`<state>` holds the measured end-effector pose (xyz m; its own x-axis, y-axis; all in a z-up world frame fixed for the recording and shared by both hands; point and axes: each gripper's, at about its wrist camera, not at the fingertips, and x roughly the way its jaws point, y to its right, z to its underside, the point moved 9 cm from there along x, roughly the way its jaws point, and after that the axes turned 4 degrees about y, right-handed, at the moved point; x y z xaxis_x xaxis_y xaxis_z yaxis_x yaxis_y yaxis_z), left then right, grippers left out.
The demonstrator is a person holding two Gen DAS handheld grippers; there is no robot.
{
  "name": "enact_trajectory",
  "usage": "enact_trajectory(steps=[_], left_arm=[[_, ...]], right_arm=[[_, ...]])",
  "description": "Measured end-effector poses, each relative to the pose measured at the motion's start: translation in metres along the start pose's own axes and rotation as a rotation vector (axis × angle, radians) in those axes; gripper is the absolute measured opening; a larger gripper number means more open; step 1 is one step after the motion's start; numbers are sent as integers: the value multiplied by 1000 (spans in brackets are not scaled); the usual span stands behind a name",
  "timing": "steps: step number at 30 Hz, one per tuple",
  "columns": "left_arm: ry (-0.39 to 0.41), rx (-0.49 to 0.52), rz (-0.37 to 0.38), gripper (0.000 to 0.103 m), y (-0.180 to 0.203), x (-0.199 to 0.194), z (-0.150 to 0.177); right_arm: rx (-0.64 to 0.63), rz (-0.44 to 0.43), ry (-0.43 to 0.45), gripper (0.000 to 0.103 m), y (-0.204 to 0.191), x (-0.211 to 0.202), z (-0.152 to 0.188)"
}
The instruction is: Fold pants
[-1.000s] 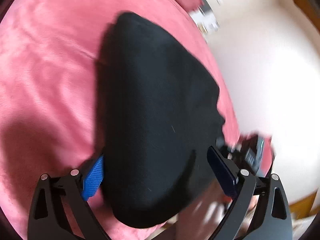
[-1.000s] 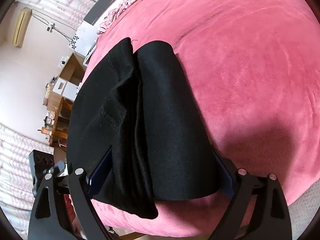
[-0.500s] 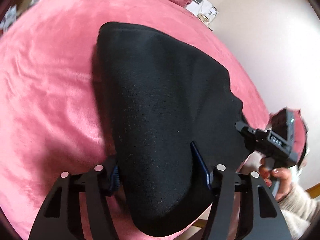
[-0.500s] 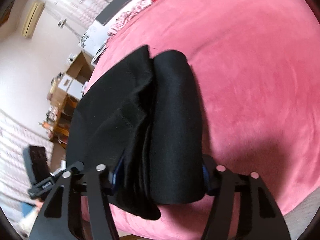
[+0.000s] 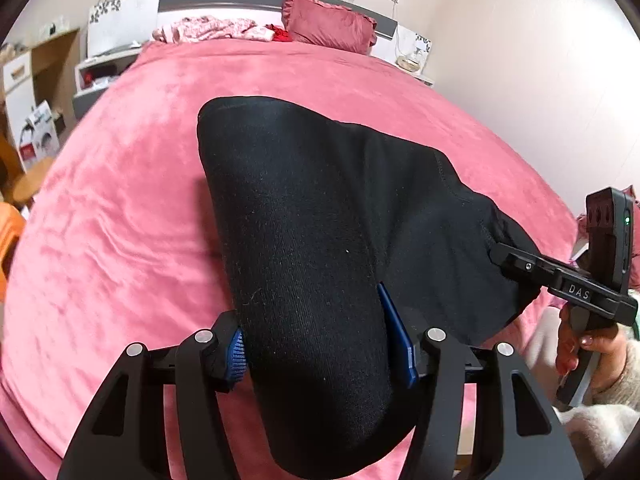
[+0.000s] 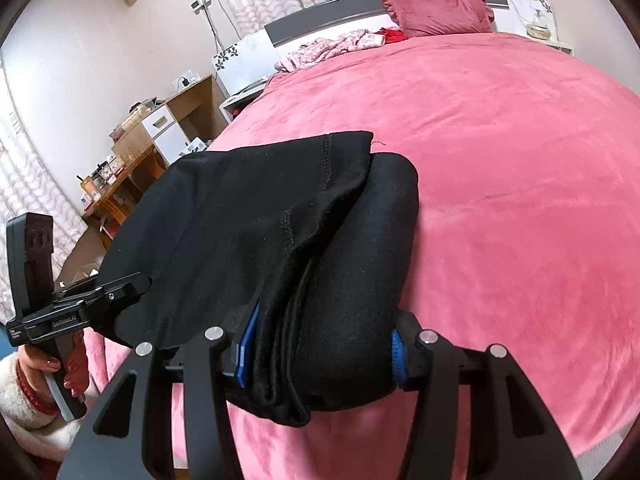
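Black pants (image 5: 320, 200), folded into a thick bundle, lie on a pink bed cover (image 5: 140, 200). My left gripper (image 5: 316, 348) has its jaws closing, and the blue pads press the near end of one folded part from both sides. In the right wrist view the pants (image 6: 260, 208) show layered edges and a stitched seam. The jaws of my right gripper (image 6: 320, 352) are closing too, pads squeezing the stacked layers. Each view also shows the other gripper at the pants' side edge: the right gripper (image 5: 500, 258) and the left gripper (image 6: 138, 280).
The pink cover (image 6: 500, 160) stretches far beyond the pants. A dark pink pillow (image 5: 328, 24) and a heap of patterned clothes (image 5: 208, 30) lie by the headboard. A wooden desk with clutter (image 6: 132, 160) stands left of the bed. A person's hand (image 5: 580, 344) holds the right gripper's handle.
Both pairs of jaws have narrowed from wide apart onto the pants' near end. Both views have rolled level and risen, and the headboard and pillow have come into sight.
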<state>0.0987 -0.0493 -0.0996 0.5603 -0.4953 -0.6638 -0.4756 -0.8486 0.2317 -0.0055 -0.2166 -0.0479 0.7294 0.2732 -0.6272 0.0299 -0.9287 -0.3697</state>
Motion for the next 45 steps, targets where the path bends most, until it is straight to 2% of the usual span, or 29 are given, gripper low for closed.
enact_trajectory(steps=[4,9,14,17,21,23,25,27,30,34,39,42,44,45], left_arm=[[1,-4,-13,57,-11,14,-18],[38,17,-9,57,-21,38,-61],[89,79,-56,57,-35,74,-117],[83,80,-76,57,-48,100,-135],[15,63,-97,57,-63,137,-130],[1,37,-98,58,-71,148,-122],[37,8,-98,67,-79,149,-119],[83,52,-157,81,-80,147,-116],[119,106,-191,81,-76,144,-114],[135,42,-203,81,-78,136,-109],[143,49,-223,81,-69,122,-100],[147,86,-252,81,-68,112,-104],[195,110,-285,81,-63,99,-108],[218,118,-292,85,-60,94,-110]], right_arm=[[-18,10,17,50,-2,18,-23],[-72,41,73,50,9,36,-68],[-94,81,130,50,22,70,-118],[-76,103,146,51,34,93,-134],[-24,141,86,53,57,135,-129],[-10,168,81,62,69,146,-124],[7,201,88,77,81,151,-119],[65,166,91,79,89,153,-115],[122,139,99,83,97,154,-113],[120,180,123,88,99,146,-110],[84,254,136,88,93,130,-108],[63,346,150,88,88,109,-112],[43,378,196,78,78,90,-115],[19,375,225,71,70,84,-118]])
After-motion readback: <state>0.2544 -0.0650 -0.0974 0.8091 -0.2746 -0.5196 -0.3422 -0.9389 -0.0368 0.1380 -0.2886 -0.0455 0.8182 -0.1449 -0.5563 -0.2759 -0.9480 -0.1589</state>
